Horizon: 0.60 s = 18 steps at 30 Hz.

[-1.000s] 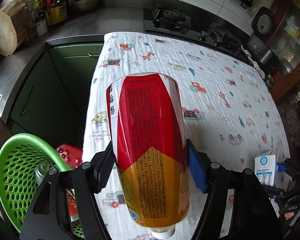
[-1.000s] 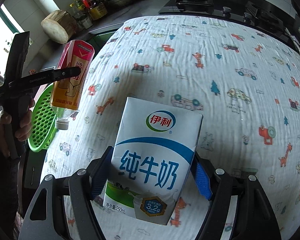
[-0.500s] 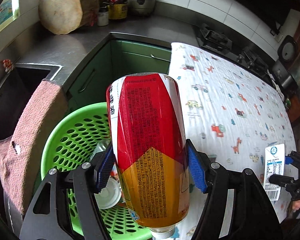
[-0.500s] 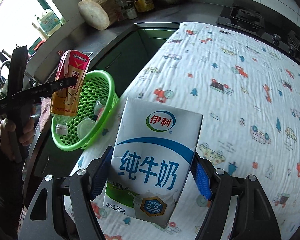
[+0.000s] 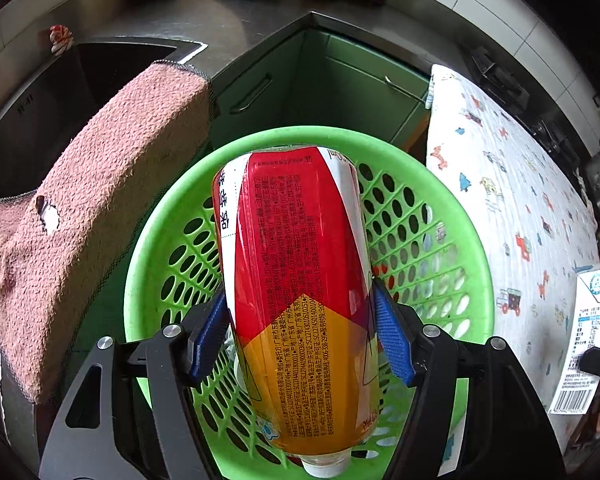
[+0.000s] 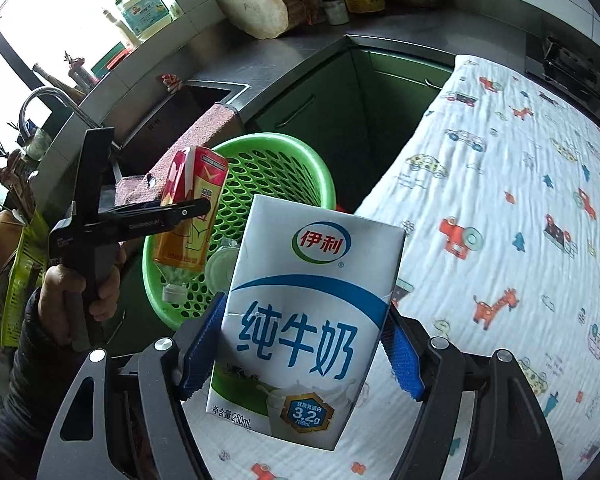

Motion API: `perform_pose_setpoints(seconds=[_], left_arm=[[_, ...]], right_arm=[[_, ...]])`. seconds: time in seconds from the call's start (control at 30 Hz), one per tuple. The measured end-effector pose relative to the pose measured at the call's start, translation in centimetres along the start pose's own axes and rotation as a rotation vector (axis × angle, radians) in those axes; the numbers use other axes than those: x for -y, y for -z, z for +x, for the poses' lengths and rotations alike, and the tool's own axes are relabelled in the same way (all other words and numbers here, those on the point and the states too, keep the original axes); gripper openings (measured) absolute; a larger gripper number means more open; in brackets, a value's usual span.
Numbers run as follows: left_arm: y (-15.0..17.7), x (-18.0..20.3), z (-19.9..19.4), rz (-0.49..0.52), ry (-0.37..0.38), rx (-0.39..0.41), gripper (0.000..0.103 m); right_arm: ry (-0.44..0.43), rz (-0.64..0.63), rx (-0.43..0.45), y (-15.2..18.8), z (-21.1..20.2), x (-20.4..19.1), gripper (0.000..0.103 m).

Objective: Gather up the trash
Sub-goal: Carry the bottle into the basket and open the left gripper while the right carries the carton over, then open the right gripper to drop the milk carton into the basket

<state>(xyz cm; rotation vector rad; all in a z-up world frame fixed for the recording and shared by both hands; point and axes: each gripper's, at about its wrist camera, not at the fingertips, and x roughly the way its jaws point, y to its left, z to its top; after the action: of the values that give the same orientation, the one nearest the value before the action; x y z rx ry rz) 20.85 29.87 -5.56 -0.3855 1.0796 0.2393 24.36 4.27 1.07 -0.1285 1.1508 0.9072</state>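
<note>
My left gripper (image 5: 300, 332) is shut on a red and orange plastic bottle (image 5: 300, 280), cap end toward the camera. It hangs directly over the green perforated basket (image 5: 436, 184). In the right wrist view the same bottle (image 6: 192, 208) and left gripper (image 6: 188, 210) hover above the basket (image 6: 276, 160), which holds a can and a white lid. My right gripper (image 6: 304, 348) is shut on a white and blue milk carton (image 6: 308, 320), held over the table's left edge beside the basket. That carton (image 5: 592, 336) shows at the right edge of the left wrist view.
A printed white cloth (image 6: 500, 220) covers the table at the right. A pink towel (image 5: 92, 208) drapes over the edge of the steel sink (image 5: 60, 88) left of the basket. Green cabinets (image 5: 340, 88) stand behind. A wooden block (image 6: 256, 0), bottles and a pot crowd the counter.
Both grippers swept left off the table with their loads. The bottle went from over the cloth to over the basket. The carton moved from mid-table to the table's left edge.
</note>
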Motion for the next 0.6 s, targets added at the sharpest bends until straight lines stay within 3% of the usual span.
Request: perform_pose_setpoints(seconds=[0.2, 0.6], left_arm=[[0.9, -0.9, 1.0, -0.009, 0.002, -0.032, 0.068], [2.6, -2.9, -0.9, -0.041, 0.021, 0.007, 0.074]], right_arm=[[-0.021, -0.029, -0.015, -1.7, 2.2, -1.6, 0.071], [-0.011, -0.083, -0.036, -3.3, 5.6, -3.8, 0.071]])
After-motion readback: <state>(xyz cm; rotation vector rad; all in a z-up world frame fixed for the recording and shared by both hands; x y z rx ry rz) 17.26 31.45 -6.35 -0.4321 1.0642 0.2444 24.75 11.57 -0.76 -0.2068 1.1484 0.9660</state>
